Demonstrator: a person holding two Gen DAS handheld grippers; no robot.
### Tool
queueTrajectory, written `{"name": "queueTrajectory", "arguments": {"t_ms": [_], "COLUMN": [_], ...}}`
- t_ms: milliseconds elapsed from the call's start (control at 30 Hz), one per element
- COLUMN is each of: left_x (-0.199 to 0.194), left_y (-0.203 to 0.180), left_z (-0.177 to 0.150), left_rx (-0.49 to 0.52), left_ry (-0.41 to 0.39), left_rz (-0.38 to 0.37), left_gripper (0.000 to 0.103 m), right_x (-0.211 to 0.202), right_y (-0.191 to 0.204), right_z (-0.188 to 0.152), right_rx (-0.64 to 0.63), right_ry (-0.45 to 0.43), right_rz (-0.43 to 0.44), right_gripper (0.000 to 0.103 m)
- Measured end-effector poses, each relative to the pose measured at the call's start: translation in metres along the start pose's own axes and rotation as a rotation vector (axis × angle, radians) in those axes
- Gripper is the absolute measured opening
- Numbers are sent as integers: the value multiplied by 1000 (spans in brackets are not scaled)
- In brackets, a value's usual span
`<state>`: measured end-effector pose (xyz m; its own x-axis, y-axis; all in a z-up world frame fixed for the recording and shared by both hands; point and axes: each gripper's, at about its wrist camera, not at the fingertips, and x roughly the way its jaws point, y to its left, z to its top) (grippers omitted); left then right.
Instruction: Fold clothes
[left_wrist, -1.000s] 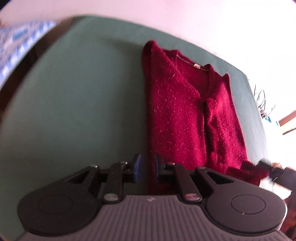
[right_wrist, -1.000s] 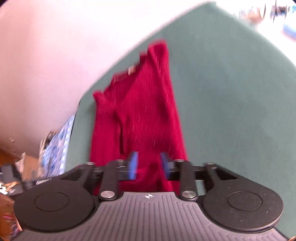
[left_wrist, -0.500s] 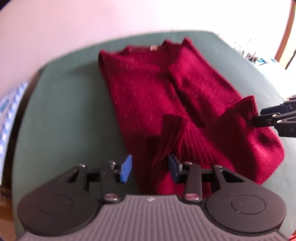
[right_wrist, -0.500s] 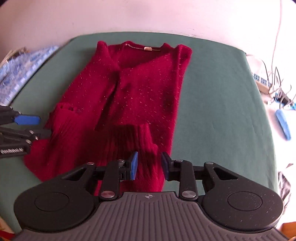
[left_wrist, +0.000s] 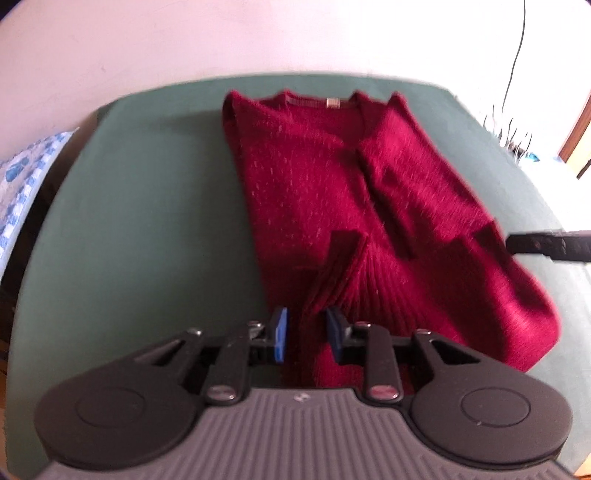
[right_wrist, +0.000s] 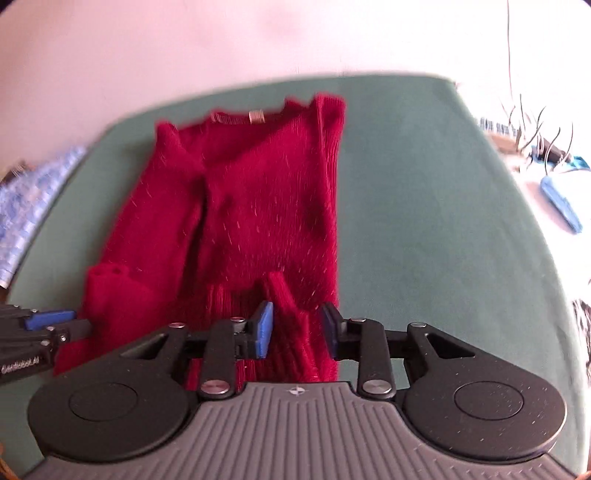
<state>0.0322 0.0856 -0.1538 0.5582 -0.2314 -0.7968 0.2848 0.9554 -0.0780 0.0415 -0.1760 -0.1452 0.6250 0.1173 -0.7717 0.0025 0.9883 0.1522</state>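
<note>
Found dark red knitted sweater (left_wrist: 314, 192) on green table (left_wrist: 147, 221), sleeves in. Noted left gripper (left_wrist: 306, 334) closing astride ribbed hem (left_wrist: 369, 295), unpinched; right gripper (right_wrist: 297, 328) parted likewise. Judged hem-to-collar fold next, needing firm pinches

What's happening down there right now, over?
Left gripper closing, red sweater hem between jaws, not pinched. Right gripper open, hem between jaws too. Sweater flat on green table, sleeves folded in. Nothing blocking.

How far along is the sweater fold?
Done: both sleeves lie folded in over the red sweater on the green table. In hand: the left claw, jaws closing, and the right claw straddle its near end, neither pinching yet. Left: likely folding that end up toward the collar.
</note>
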Motion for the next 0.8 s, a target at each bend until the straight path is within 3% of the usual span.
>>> {"name": "queueTrajectory", "arguments": {"t_ms": [100,233,300,400,433,467,500,533,567,633,800], "left_x": [-13,-9,-1,14,19,24,28,32,29,19,7], "left_y": [3,-4,-10,-20,-21,-19,-17,-15,-12,-8,12], "left_z": [1,9,14,18,18,17,17,16,15,13,9], "left_rx": [7,65,92,121,119,99,78,58,37,18,-70], "left_ry": [-42,-64,-63,-37,-25,-11,2,14,7,-15,-25], "left_rz": [-14,6,-4,9,18,18,17,15,1,-7,-12], "left_gripper": [41,41,58,49,42,28,23,20,10,9,8], "right_x": [-19,-18,-13,1,5,11,16,21,24,20,5], "right_y": [-12,-20,-19,-10,-8,-6,-6,-6,-6,-3,5], "right_z": [-9,-21,-22,-19,-18,-17,-16,-16,-16,-15,-4], "right_rx": [7,47,46,23,5,-6,-11,-10,-9,-21,-68], "right_ry": [-2,10,-5,-39,-45,-46,-41,-26,-16,-33,-117], "right_rz": [95,133,117,109,105,92,80,74,70,93,61], "right_gripper": [31,31,32,32,32,32,32,27,17,11,10]}}
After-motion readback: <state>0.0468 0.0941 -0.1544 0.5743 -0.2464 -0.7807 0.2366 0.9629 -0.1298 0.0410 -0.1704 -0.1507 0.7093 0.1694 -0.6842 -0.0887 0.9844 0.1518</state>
